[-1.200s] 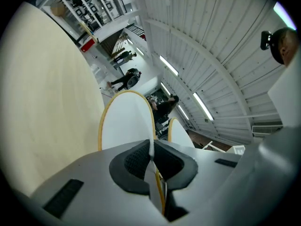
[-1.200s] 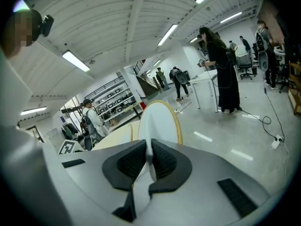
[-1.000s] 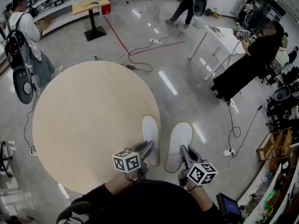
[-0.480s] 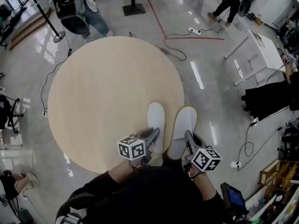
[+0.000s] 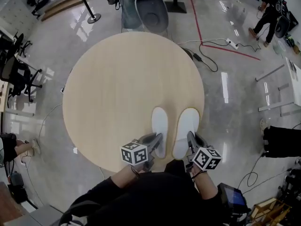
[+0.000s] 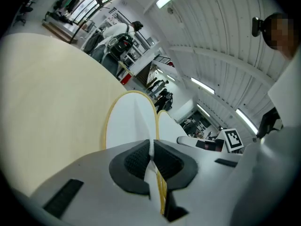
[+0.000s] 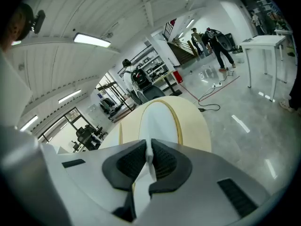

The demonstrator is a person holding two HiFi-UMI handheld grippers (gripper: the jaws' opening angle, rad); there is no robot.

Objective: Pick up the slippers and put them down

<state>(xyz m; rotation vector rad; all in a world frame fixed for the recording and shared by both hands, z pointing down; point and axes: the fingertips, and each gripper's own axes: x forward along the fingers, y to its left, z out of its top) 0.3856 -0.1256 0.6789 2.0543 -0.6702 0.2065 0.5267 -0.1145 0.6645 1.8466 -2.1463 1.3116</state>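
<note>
**Fig. Both slippers held over the near edge of the round tabletop.** The left gripper is pressed together on the heel edge of the left slipper. The thin white edge is pinched flat between its dark pads. The right gripper pinches the heel edge of the right slipper in the same way. The two white slippers, trimmed in yellow, lie side by side with toes pointing away from the person. Both are above the pale tabletop, at its near right side. The right slipper sits close to the rim, with the grey floor just beyond it. Whether either sole already touches the wood cannot be told from any view.

The step in hand appears to be the put-down, with the pick-up done and both grips secure. The next move probably calls for settling each sole flat on the tabletop. The right slipper should be kept inboard of the rim. The jaws can then be spread and the grippers drawn back from the heels.
</note>
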